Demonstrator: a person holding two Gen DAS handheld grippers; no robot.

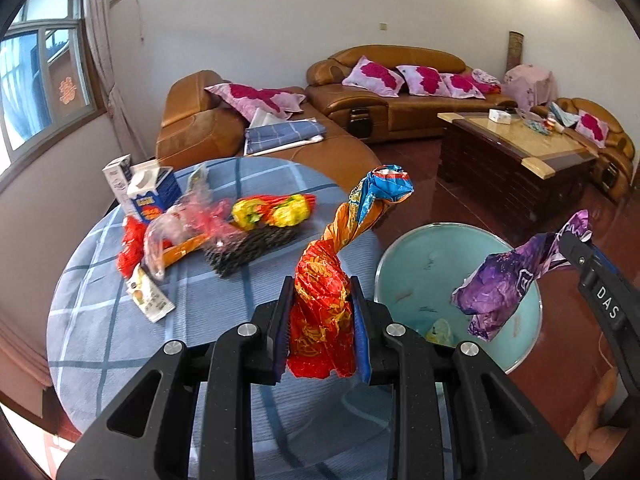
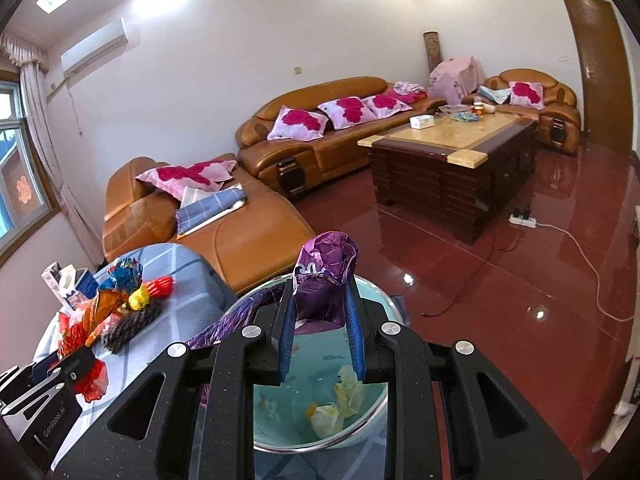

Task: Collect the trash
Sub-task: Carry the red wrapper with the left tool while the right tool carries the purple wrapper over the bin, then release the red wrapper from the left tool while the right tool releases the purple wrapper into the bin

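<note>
My left gripper (image 1: 322, 322) is shut on a twisted red, orange and blue foil wrapper (image 1: 332, 280), held above the table's right edge; it also shows in the right wrist view (image 2: 96, 312). My right gripper (image 2: 322, 320) is shut on a crumpled purple wrapper (image 2: 324, 270), held over the open teal trash bin (image 2: 380, 308). In the left wrist view the purple wrapper (image 1: 508, 280) hangs over the bin (image 1: 400, 264). Yellowish scraps (image 2: 340, 400) lie in the bin's bottom.
The round table with a blue checked cloth (image 1: 100, 340) holds a blue carton (image 1: 154, 192), a clear plastic bag (image 1: 176, 228), red wrappers (image 1: 130, 246), a small white packet (image 1: 150, 300) and a dark basket with yellow items (image 1: 256, 240). Sofas (image 2: 320, 140) and a coffee table (image 2: 448, 160) stand behind.
</note>
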